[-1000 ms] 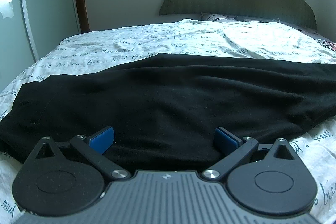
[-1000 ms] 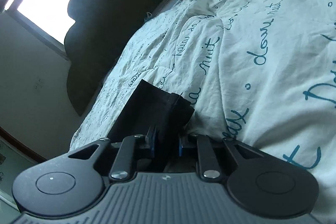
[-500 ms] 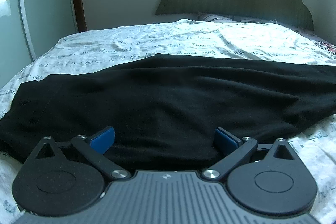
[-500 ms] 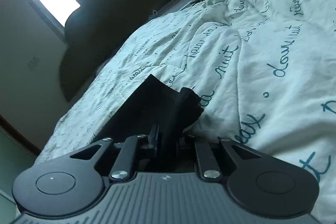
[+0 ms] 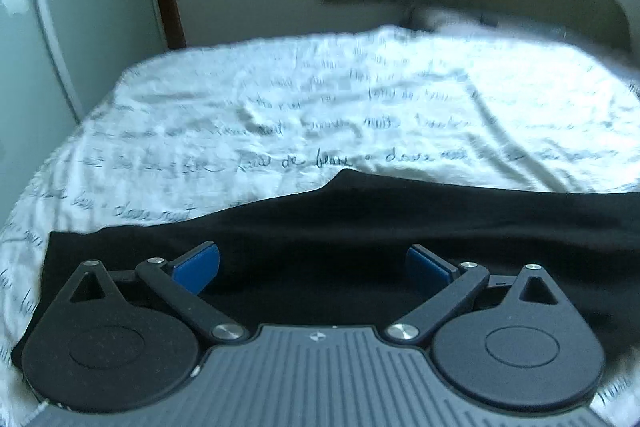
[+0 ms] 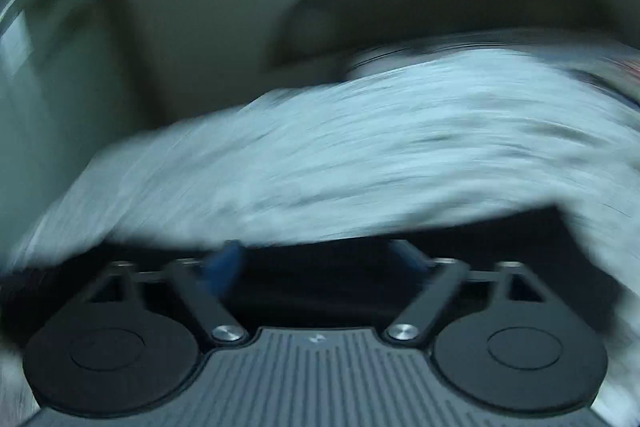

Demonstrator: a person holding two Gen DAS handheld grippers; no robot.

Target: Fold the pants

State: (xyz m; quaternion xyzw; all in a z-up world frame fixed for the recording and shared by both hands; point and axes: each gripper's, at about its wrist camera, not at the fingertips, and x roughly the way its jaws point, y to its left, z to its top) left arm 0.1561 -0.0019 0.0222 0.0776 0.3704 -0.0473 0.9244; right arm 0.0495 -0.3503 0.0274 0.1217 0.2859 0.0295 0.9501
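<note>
The left gripper has its jaws spread wide with nothing between the blue pads, low over the black pants. The right gripper is likewise parted wide and empty, though that view is badly smeared. The pants lie flat as a dark, matte, softly creased band along the near edge of the white script-printed bedspread.
</note>
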